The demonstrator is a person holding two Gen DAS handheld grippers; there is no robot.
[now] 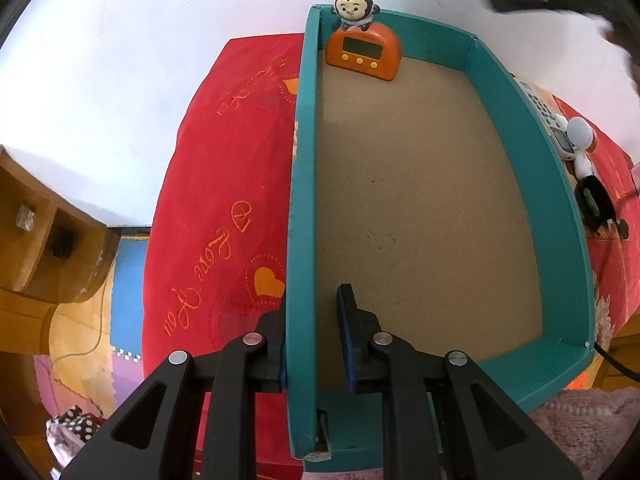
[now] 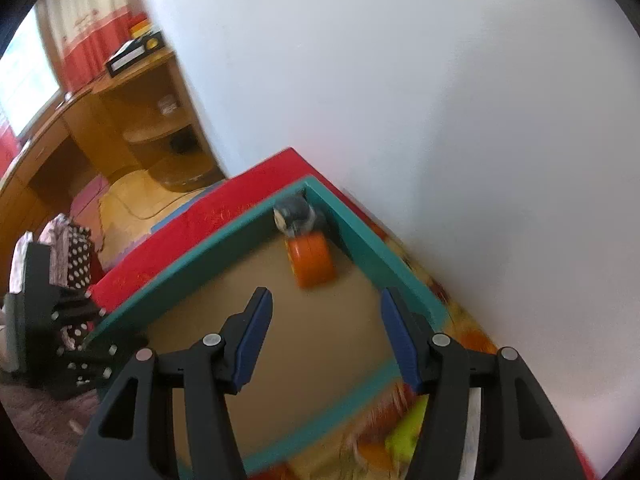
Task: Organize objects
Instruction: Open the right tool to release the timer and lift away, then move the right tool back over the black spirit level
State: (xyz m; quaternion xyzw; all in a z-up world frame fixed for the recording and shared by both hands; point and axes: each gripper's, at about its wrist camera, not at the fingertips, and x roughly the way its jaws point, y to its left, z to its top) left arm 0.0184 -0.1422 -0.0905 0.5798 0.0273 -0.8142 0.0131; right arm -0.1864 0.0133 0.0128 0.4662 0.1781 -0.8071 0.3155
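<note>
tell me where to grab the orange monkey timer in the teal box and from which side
Grip the orange timer across its flat front and back faces, low on the body, coming from above and from the open middle of the teal box. It stands upright in the far corner, so walls likely block two sides. The monkey figure on top looks too small and rounded.

L black two-finger tongs (image 1: 311, 330) w/ blue pads are seen set astride a thin upright edge: one finger is placed outside it, the other finger (image 1: 352, 320) inside, w/ a gap left on the inner side, so no firm clamp can be confirmed. R black two-finger tongs (image 2: 326, 338) w/ blue pads are held wide apart, nothing between the fingers, tilted downward. The L tongs' body (image 2: 48, 320) is caught at the left edge of the R wrist view.
</note>
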